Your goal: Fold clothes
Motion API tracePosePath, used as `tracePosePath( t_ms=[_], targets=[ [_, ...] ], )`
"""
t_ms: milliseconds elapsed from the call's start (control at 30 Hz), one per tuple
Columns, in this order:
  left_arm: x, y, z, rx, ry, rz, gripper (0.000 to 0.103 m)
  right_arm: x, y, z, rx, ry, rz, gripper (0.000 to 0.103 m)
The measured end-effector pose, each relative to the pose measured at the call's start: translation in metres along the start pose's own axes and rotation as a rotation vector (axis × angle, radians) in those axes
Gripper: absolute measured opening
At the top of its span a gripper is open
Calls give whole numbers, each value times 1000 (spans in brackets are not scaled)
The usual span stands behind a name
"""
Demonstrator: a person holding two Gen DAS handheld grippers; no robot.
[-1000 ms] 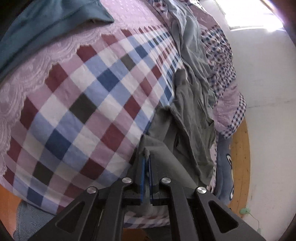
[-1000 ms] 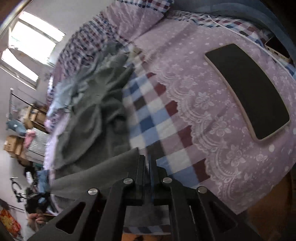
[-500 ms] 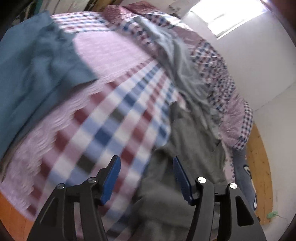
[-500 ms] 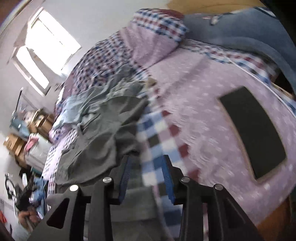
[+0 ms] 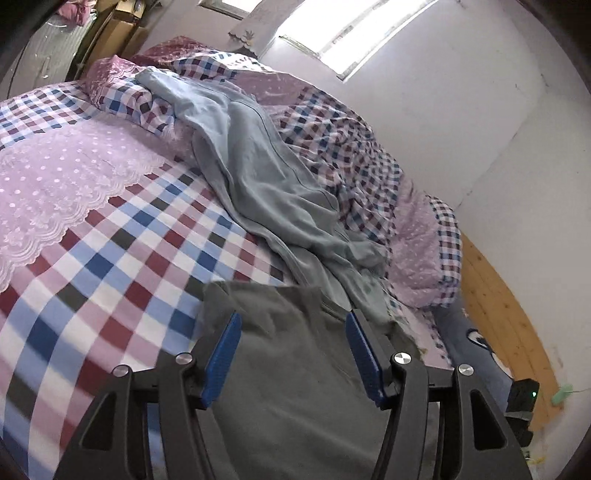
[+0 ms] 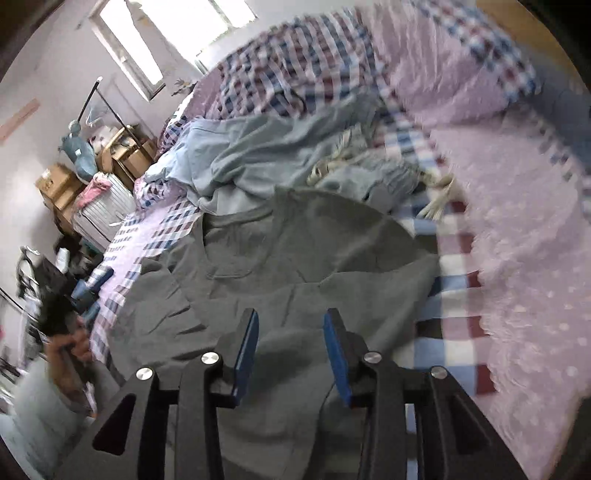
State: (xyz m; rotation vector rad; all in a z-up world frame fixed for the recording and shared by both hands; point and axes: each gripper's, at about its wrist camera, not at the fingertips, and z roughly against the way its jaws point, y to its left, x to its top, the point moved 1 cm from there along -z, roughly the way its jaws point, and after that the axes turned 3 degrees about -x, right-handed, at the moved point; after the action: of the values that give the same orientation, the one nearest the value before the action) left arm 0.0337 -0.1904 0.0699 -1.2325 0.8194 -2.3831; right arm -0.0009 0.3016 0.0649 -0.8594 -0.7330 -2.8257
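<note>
Claws (image 5: 293,325) (image 6: 290,321) spread over grey shirt's (image 6: 295,258) hem

Your left wrist camera looks low and close along the bed (image 5: 110,258) toward the window at 1 o'clock. Your right one faces the window at 11 o'clock. Both share the grey shirt (image 5: 295,387) (image 6: 295,258).

Home bedroom: checked bed (image 5: 122,266), window (image 5: 354,33), cardboard boxes (image 6: 59,184).

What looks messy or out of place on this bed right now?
The grey shirt lies rumpled and crooked, not yet neatly folded. Behind it, a light blue garment sprawls in a crumpled heap across the checked bedspread. Both claws, left and right, hang open above the shirt.
</note>
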Motion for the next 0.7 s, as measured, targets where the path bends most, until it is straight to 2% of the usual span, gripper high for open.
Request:
tracePosePath(
  t_ms=[100, 233, 400, 467, 500, 533, 567, 700],
  targets=[
    [-4, 12, -8, 36, 3, 19, 63, -1, -14, -13, 6, 39, -25, 41],
    [-7, 15, -11, 81, -22, -39, 63, -3, -26, -23, 7, 73, -52, 41],
    [-16, 19, -27, 100, 33, -39, 63, -9, -26, -39, 14, 119, -25, 42],
    [-20, 18, -32, 111, 51, -51, 63, -9, -20, -40, 20, 114, 6, 38],
    [-22, 18, -34, 117, 60, -57, 63, -9, -17, -39, 25, 105, 22, 30],
    [-22, 18, -34, 120, 61, -56, 63, -7, -13, -36, 27, 92, 37, 7],
    [-23, 19, -33, 122, 61, -54, 63, -5, -9, -33, 28, 79, 51, 1],
    [-23, 25, -33, 128, 60, -23, 63, 3, 7, -16, 52, 14, 85, 1]
  ],
)
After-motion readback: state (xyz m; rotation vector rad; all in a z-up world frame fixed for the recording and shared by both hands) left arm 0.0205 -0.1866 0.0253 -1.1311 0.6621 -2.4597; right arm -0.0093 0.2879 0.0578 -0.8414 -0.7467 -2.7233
